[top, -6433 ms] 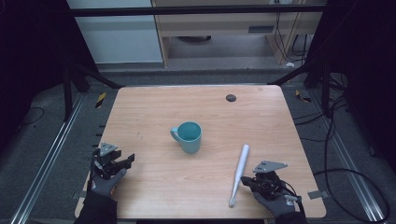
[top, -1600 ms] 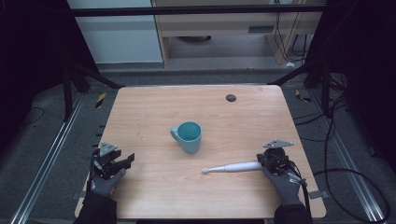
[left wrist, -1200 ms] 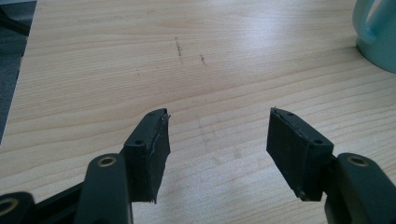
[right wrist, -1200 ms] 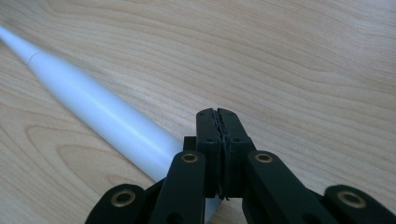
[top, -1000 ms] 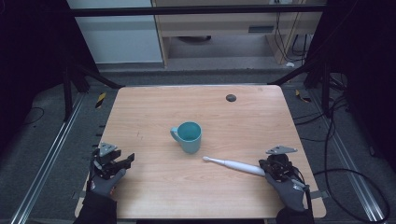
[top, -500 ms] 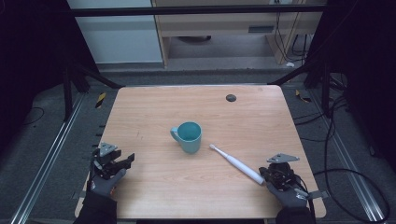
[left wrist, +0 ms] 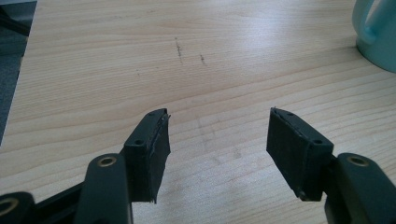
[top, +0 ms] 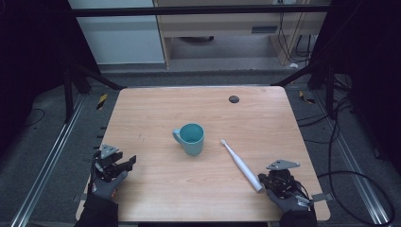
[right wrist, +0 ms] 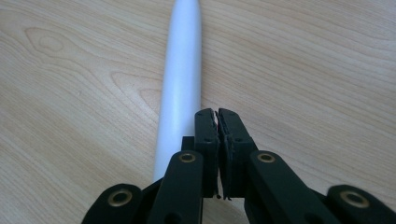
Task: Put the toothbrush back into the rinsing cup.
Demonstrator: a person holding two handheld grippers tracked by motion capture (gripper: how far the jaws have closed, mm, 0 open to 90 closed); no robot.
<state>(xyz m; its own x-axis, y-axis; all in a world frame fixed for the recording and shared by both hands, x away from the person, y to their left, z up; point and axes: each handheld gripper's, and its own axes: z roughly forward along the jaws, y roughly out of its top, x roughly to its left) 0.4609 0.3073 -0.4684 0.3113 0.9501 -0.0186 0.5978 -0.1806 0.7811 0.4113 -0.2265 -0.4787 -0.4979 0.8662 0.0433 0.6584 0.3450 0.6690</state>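
The right gripper (top: 267,182) sits low over the near right part of the bench (top: 156,109), held in a gloved hand whose forearm comes in from the bottom edge of the high view. It points away from the person and slightly toward the middle of the bench. In the right gripper view its two black jaws are pressed together with nothing between them, and the white toothbrush (right wrist: 180,88) lies on the wood just beside them, along their left side, its thick handle end running back under the gripper's body. So the jaws are closed but empty, resting against the side of the handle rather than clamped on it.

From above, the toothbrush (top: 241,164) lies flat and diagonal: its handle end is at the right gripper, and its thin brush tip points up and left toward the teal mug (top: 190,138), stopping near the mug without touching it. The mug stands upright at the middle of the bench, handle turned to the left.

The left gripper (top: 124,163) rests at the near left edge of the bench, in a gloved hand, aimed toward the mug. Its jaws stand wide apart over bare wood, holding nothing, well apart from the mug (left wrist: 378,32).
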